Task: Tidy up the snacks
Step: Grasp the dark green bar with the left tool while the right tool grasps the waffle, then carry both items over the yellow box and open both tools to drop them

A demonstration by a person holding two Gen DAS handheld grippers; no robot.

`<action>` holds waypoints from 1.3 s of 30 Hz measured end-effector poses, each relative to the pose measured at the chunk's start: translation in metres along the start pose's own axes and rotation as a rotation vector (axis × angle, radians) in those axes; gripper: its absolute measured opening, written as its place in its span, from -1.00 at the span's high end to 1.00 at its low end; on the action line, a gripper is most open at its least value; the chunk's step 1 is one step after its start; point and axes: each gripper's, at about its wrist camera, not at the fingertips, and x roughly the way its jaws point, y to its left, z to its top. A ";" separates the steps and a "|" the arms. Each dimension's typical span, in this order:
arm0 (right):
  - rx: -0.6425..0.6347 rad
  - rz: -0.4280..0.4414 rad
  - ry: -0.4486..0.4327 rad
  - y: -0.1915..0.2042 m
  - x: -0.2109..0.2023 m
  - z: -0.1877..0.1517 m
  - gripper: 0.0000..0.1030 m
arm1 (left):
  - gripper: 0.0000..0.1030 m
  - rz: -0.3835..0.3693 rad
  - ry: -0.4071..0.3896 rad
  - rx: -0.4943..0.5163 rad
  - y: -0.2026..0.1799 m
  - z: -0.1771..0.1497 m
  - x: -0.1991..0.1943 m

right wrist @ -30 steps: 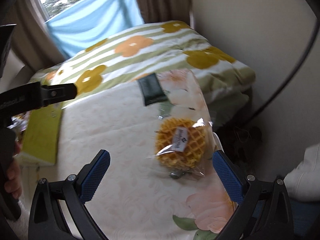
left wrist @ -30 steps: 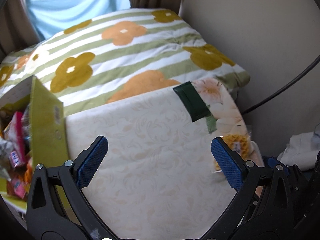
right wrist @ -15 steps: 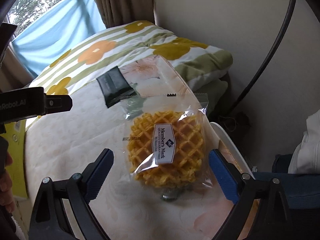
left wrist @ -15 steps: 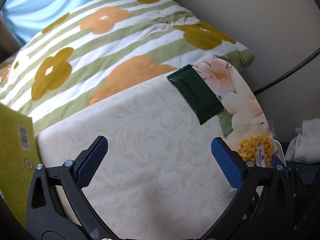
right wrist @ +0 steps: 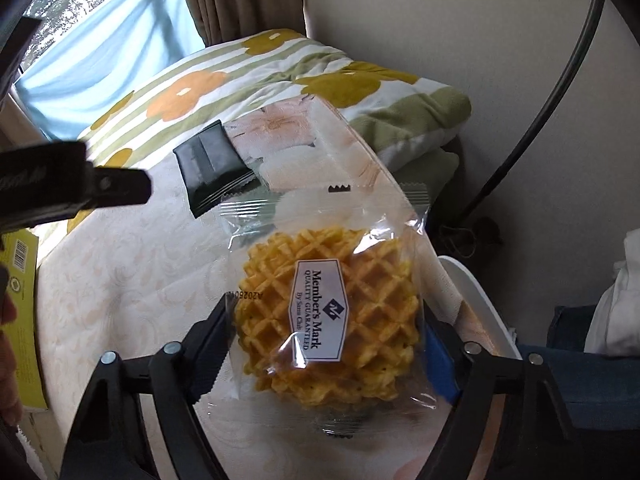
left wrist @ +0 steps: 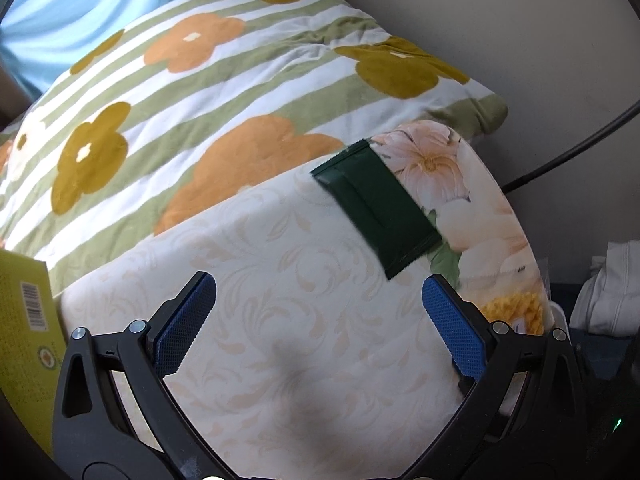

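A clear-wrapped waffle pack (right wrist: 328,312) lies on the cream mattress (right wrist: 132,280); its yellow edge also shows in the left wrist view (left wrist: 516,312). My right gripper (right wrist: 326,344) is open, with its jaws on either side of the pack. A dark green snack packet (left wrist: 376,212) lies further back; it also shows in the right wrist view (right wrist: 212,168). My left gripper (left wrist: 320,324) is open and empty above the mattress (left wrist: 280,320), short of the green packet. A yellow-green snack box (left wrist: 24,320) sits at the left edge.
A striped flowered quilt (left wrist: 200,92) lies behind the mattress. A wall and a black cable (right wrist: 540,120) are on the right. White cloth (left wrist: 608,296) lies at the right. The left gripper's body (right wrist: 60,184) crosses the right wrist view.
Both grippers moved forward. The right gripper closed in around the waffle pack, which now fills its jaws. The left gripper drew nearer the green packet, and the snack box slid off to the left.
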 end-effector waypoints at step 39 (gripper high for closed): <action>-0.050 0.080 -0.042 -0.008 -0.010 -0.014 -0.43 | 0.10 0.047 -0.002 0.078 -0.037 0.046 0.053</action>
